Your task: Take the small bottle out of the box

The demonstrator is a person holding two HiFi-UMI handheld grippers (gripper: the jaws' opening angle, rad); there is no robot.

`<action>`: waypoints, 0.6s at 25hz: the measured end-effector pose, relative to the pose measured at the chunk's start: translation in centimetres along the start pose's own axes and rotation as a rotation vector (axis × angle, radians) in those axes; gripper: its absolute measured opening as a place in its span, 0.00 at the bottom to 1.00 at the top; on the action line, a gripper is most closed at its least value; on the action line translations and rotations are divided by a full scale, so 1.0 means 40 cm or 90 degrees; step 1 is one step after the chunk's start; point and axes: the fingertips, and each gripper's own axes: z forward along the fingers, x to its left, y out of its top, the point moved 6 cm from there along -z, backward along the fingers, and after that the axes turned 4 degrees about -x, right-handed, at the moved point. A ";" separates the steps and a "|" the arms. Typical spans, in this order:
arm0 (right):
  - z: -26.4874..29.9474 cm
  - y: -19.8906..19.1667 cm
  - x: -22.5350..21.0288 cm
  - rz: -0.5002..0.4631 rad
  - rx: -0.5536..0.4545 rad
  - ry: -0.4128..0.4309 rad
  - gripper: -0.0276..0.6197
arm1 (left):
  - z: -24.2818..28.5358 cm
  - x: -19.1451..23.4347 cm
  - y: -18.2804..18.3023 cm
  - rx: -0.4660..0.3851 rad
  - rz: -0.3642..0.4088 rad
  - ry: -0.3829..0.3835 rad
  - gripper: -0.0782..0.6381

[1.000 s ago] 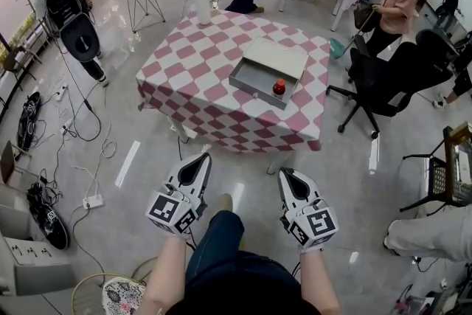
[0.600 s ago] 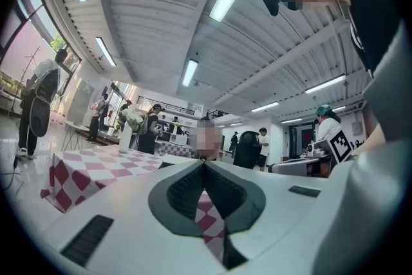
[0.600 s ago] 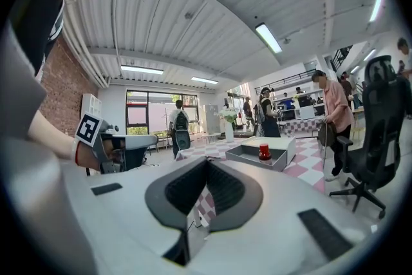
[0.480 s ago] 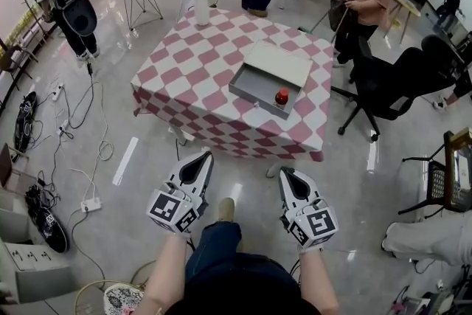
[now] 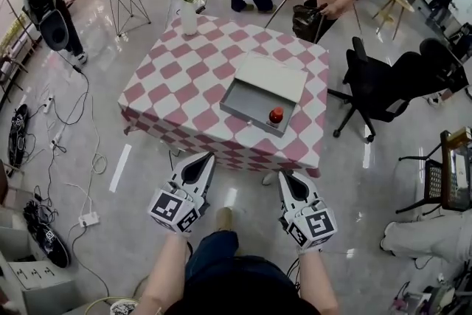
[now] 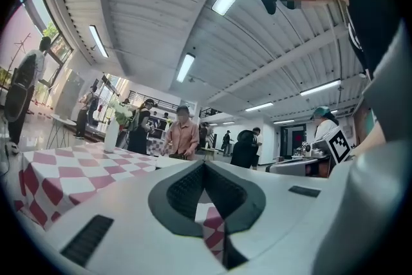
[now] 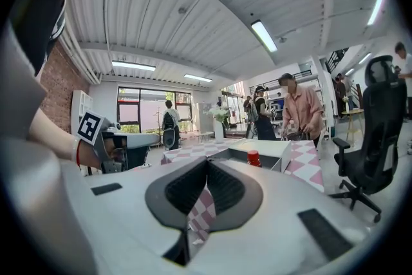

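Compared with a second ago, the checked counter (image 5: 184, 85) and the open grey box (image 5: 247, 119) on it sit nearer in the head view. Left gripper (image 5: 203, 158) and right gripper (image 5: 284, 175) remain well short of the box, fingers pressed together and empty. The small red-capped bottle (image 5: 276, 115) stands upright inside the box, at its near right corner. The approach appears unfinished, so no grasp is possible yet.

1 checkered table (image 5: 184, 77), 1 box (image 5: 243, 113), 1 small bottle (image 5: 276, 115), 1 vase (image 5: 189, 18) at table's 11 o'clock, 1 office chair (image 5: 383, 85) at 3 o'clock, 2 grippers: left gripper (image 5: 204, 157), right gripper (image 5: 284, 175).
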 end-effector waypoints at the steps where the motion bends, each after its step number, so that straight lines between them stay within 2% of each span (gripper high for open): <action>1: 0.010 0.001 -0.008 0.000 0.001 -0.003 0.05 | 0.016 0.008 0.000 0.002 0.000 -0.005 0.11; 15: 0.145 0.018 -0.105 0.004 0.000 -0.048 0.05 | 0.219 0.111 0.007 0.019 0.006 -0.088 0.11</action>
